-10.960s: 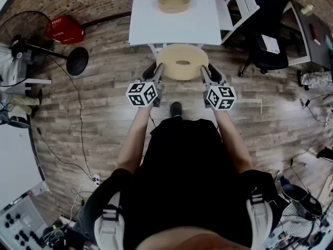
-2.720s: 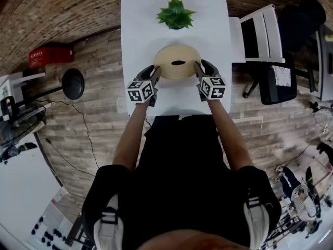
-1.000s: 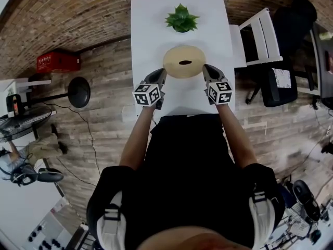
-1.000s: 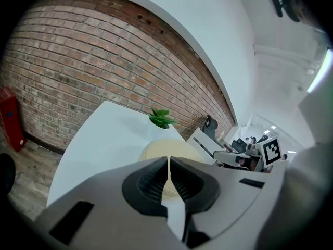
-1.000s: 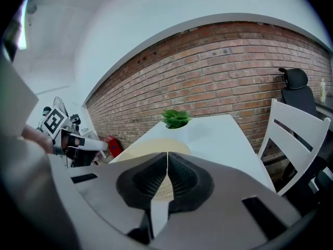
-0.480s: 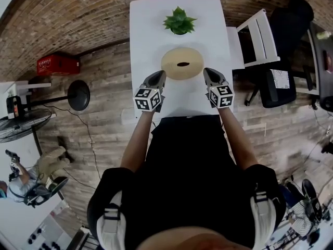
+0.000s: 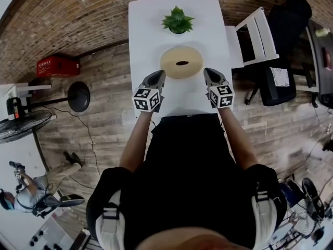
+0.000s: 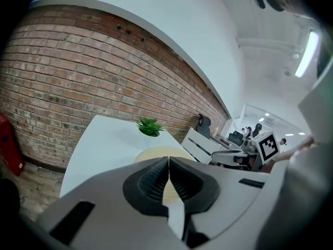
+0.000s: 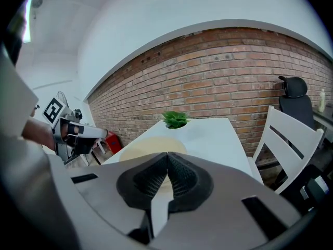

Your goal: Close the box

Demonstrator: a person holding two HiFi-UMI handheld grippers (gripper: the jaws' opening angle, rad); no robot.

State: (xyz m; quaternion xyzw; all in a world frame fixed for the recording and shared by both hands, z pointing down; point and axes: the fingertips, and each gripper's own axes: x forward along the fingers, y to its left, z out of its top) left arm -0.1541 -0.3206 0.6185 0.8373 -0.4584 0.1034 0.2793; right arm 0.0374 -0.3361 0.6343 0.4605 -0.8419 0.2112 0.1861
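A round tan box (image 7: 181, 62) with its lid on sits on the white table (image 7: 151, 30); the lid has a dark oval slot in its middle. In both gripper views the round tan box (image 8: 156, 152) (image 9: 151, 147) lies just past the jaws. My left gripper (image 7: 158, 77) is shut and empty, a little to the near left of the box. My right gripper (image 7: 209, 75) is also shut and empty, at the box's near right. In the gripper views the left gripper (image 8: 169, 160) and right gripper (image 9: 167, 158) show their ribbed pads pressed together. Neither touches the box.
A small green potted plant (image 7: 177, 20) stands behind the box at the table's far end. A white chair (image 7: 252, 38) is at the table's right, a black office chair (image 7: 283, 72) beyond it. A red case (image 7: 57, 65), a fan (image 7: 23, 126) and a person (image 7: 31, 194) are on the wooden floor, left.
Both grippers have drawn back slightly from the box's sides toward me. The lidded box has stayed where it sits on the table.
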